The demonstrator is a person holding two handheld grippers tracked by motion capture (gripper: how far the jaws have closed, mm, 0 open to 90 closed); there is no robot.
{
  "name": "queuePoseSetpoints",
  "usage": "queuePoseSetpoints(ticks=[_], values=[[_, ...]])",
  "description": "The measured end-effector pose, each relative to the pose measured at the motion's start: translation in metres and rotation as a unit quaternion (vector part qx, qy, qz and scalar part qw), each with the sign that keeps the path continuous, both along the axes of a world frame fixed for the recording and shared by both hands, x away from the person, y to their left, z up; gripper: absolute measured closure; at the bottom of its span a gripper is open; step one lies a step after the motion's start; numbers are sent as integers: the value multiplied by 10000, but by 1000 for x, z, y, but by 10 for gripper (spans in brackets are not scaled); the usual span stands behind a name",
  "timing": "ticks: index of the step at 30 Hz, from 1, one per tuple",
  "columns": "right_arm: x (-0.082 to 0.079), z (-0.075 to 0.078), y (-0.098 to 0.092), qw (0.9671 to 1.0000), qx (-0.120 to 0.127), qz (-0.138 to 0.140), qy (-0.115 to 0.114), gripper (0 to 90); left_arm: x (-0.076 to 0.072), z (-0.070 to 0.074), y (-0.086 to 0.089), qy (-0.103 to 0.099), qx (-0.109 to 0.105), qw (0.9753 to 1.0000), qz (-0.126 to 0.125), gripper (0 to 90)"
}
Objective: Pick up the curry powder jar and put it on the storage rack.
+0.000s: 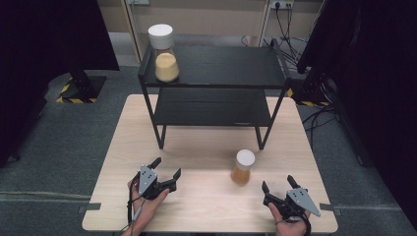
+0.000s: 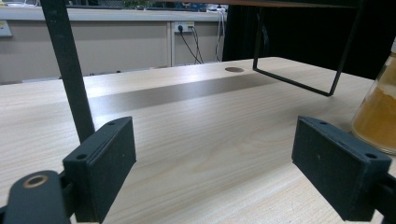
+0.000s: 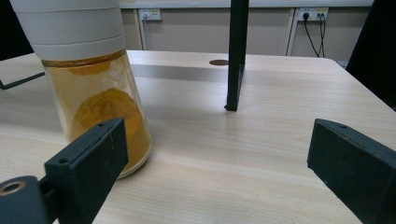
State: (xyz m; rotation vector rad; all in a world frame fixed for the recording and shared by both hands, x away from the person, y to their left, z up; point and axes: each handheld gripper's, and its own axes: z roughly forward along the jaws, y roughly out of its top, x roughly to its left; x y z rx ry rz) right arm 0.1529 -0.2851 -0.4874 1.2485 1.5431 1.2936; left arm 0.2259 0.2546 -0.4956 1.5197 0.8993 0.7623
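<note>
We see a small clear glass jar with a white lid and orange-yellow powder inside [image 1: 243, 167] standing upright on the pale wooden bench [image 1: 206, 196], near its front right part, in front of the right legs of a black two-tier metal rack [image 1: 211, 93]. The right gripper [image 1: 279, 186] rests low at the front right of the bench, held in a hand, with its jaws spread wide and nothing between them. It sits near the jar but apart from it. In the right gripper view the same jar [image 3: 93, 88] stands just beyond the left jaw, to its outer side rather than between the two jaws, and one black rack leg [image 3: 236, 56] rises further back.

The left gripper [image 1: 166, 168] lies at the front left of the bench, also held in a hand, jaws likewise wide apart and empty. In the left gripper view we catch the edge of the powder jar [image 2: 379, 112] past the right jaw, well off to the side.

On the rack's top shelf, at its left corner, stands a taller clear glass jar with a white lid and pale yellow grains [image 1: 163, 54], upright and well apart from both grippers.
</note>
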Motion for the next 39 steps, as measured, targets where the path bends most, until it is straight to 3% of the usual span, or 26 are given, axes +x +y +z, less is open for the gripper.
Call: queuePoseSetpoints(ticks=[5, 12, 20, 28, 39], values=[[-1, 3, 1, 9999, 10, 75, -68, 55, 0, 0, 0, 7, 8, 10000, -8, 130], [1, 14, 7, 9987, 32, 421, -273, 55, 0, 0, -1, -4, 33, 10000, -8, 130], [16, 31, 24, 9957, -35, 825, -421, 61, 0, 1, -1, -4, 41, 10000, -26, 130], [38, 40, 41, 9938, -343, 1008, -309, 100, 0, 1, -1, -9, 51, 10000, -29, 130], [59, 42, 51, 9933, -404, 1076, -113, 204, 0, 0, 0, -13, 50, 10000, -39, 131]])
